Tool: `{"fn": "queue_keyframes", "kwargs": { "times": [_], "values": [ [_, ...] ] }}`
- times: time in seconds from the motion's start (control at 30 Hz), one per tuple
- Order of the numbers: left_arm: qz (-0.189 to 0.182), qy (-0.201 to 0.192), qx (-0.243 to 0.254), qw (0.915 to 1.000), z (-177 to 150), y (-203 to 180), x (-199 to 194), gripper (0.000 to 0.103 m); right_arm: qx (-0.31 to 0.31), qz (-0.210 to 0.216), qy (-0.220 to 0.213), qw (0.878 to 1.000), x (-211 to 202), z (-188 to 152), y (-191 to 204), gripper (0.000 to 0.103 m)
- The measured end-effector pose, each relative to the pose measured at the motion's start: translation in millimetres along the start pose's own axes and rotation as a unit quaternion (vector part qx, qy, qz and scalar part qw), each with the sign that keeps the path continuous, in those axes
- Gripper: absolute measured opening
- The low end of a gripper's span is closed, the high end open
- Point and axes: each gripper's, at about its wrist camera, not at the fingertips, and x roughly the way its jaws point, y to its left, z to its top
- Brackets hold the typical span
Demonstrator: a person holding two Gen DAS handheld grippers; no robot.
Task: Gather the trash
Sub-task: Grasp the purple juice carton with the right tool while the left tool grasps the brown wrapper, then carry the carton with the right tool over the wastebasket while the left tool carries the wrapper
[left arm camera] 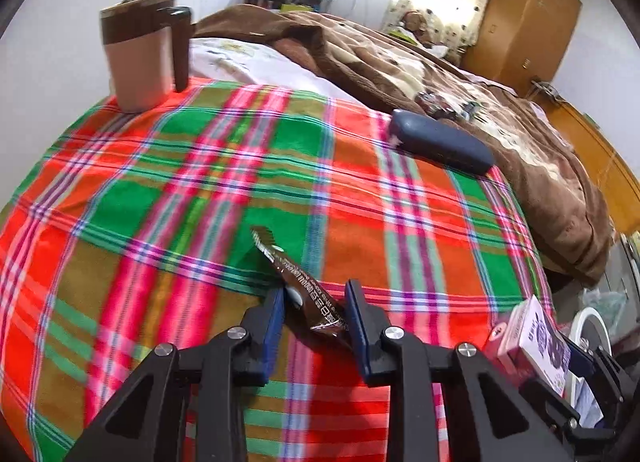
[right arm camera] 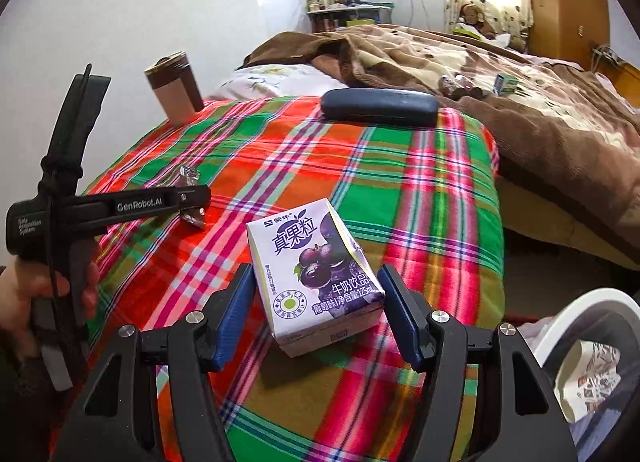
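Now, on the left, my left gripper [left arm camera: 314, 312] has its jaws narrowed round the brown wrapper [left arm camera: 298, 282] lying on the plaid cloth [left arm camera: 160, 182]; the right pad touches its near end, but I cannot tell whether the grip is firm. I'd finish the squeeze before lifting, and lift slowly, since foil slips. On the right, my right gripper [right arm camera: 316, 308] stands wide, the carton [right arm camera: 316, 278] between the pads with gaps either side, unheld. I'd centre it and close square on its flat sides. The bin [right arm camera: 592, 322] waits at right.
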Motion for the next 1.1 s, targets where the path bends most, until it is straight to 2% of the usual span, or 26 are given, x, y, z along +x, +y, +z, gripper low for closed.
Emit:
{"fn": "queue_keyframes", "kwargs": {
  "times": [0.13,0.2,0.37,0.73,1.1],
  "values": [
    [-0.01,0.0,0.016,0.9998,-2,-13,1,0.026,0.014,-0.007,-0.003,1.0,-1,-1,-6,0.064],
    [-0.022,0.004,0.019,0.9996,-2,-19,2,0.02,0.017,-0.008,-0.003,1.0,-2,-1,-8,0.064],
    [-0.025,0.0,0.032,0.9992,-7,-31,-1,0.015,0.025,-0.01,-0.005,1.0,-3,-2,-12,0.064],
    [-0.019,-0.024,0.081,0.9962,-21,-59,-30,0.015,0.047,-0.017,-0.025,0.998,-16,-4,-20,0.063],
    [-0.045,-0.039,0.097,0.9935,-41,-75,-67,0.015,0.07,-0.02,-0.054,0.996,-46,-8,-30,0.063]
  ]
}}
